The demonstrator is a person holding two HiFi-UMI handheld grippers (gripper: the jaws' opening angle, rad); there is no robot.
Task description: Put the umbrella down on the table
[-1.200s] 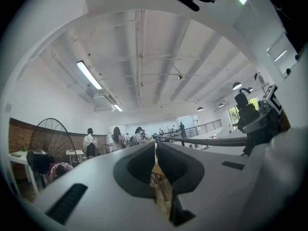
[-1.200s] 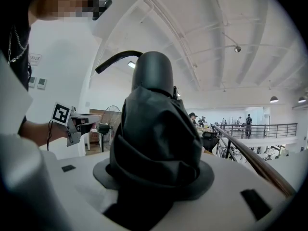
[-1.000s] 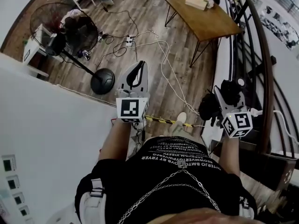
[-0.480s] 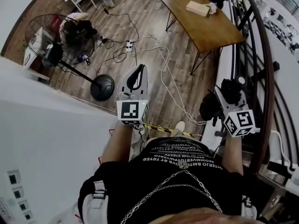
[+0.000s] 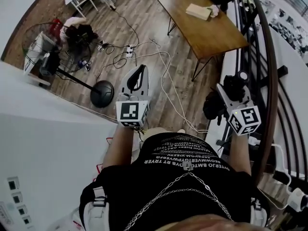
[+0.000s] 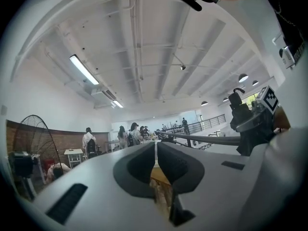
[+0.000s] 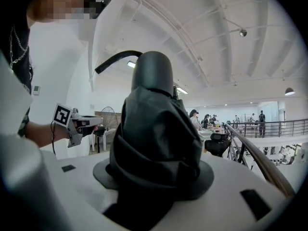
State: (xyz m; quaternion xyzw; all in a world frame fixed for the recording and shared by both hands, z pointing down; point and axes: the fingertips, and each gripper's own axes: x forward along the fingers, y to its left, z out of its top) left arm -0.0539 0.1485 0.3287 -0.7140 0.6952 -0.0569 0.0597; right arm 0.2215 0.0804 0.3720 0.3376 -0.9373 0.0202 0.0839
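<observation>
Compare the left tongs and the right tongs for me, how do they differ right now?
The left tongs are empty; the right tongs hold a black folded fabric umbrella. The left tongs' tips meet, while the right tongs stand spread wide around that bundle. Both have the same white body.

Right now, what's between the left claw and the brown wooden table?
In the head view, white cables snake over the wood plank floor between the left claw and the brown wooden table.
</observation>
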